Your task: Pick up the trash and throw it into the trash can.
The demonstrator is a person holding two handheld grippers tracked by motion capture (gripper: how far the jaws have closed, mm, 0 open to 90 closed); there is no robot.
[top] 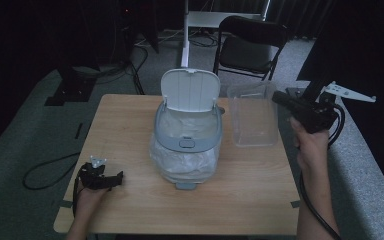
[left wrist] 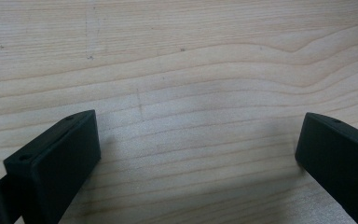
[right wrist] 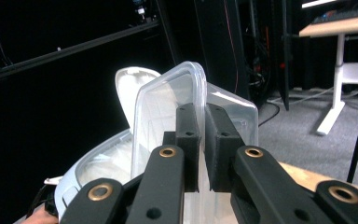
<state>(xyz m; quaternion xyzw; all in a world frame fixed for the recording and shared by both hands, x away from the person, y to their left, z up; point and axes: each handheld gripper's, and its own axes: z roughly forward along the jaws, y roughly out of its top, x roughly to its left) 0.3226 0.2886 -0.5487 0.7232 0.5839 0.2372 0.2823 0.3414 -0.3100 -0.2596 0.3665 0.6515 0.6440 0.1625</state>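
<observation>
Room beyond the wooden table (top: 130,125) is dark, details lost; folding chair (top: 250,47) and white desk leg (top: 184,35) just readable. White bin (top: 187,135), lid up, bag-lined, sits mid-table. Clear plastic container (top: 252,117), lifted at table's right side, its wall pinched by right gripper (right wrist: 201,140). Left gripper (left wrist: 198,149) low over bare wood, jaws wide apart, nothing btwn.

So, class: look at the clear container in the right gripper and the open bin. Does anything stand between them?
Nothing visible does. The right gripper is shut on the wall of the clear container, which sits just beside the bin. The bin's lid stands open at the back, so its lined mouth is uncovered.
</observation>
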